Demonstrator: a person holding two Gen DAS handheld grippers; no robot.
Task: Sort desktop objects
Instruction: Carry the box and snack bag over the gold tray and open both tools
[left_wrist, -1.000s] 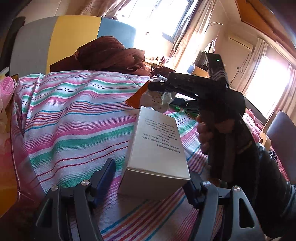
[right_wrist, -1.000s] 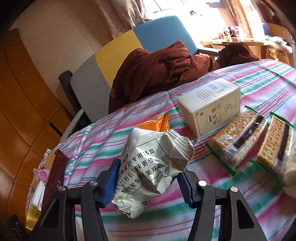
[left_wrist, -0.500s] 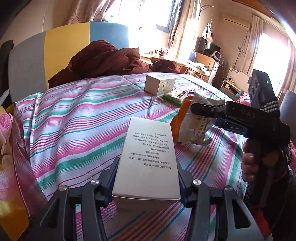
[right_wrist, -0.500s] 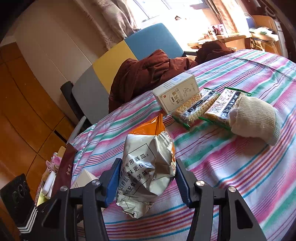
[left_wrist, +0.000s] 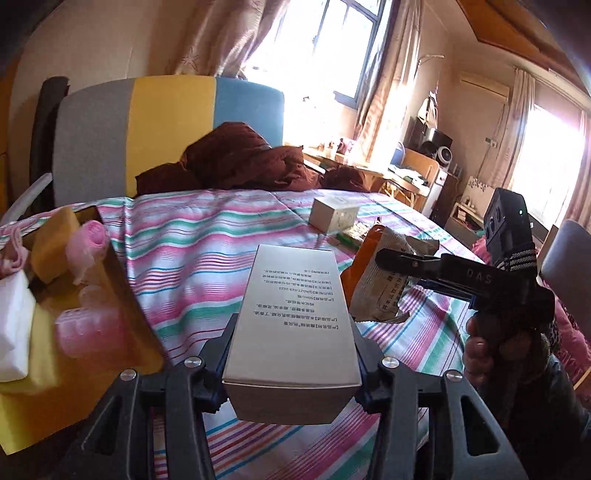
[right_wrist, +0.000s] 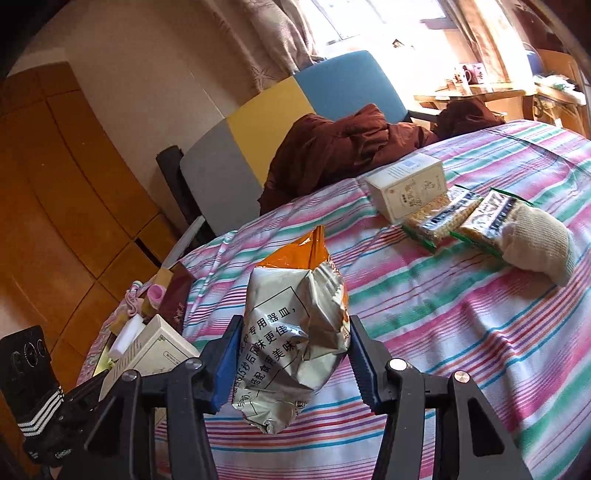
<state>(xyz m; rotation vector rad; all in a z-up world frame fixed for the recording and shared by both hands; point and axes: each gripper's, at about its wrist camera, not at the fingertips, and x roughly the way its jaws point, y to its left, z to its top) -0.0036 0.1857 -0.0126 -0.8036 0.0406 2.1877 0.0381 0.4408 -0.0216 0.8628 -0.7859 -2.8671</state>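
My left gripper is shut on a long silver-white carton with small print, held above the striped tablecloth. In the right wrist view the same carton shows at the lower left. My right gripper is shut on a crumpled silver and orange snack bag, lifted off the cloth. The left wrist view shows that bag and the right gripper to the right, held by a hand.
A yellow box at the left table edge holds pink rollers and a white block. Farther off lie a small white box, two cracker packs and a beige sock. A brown garment lies on a chair.
The left gripper closed on the carton and lifted it, swinging toward the yellow box. The right gripper drew back from the crackers with the snack bag, toward the left side of the table.
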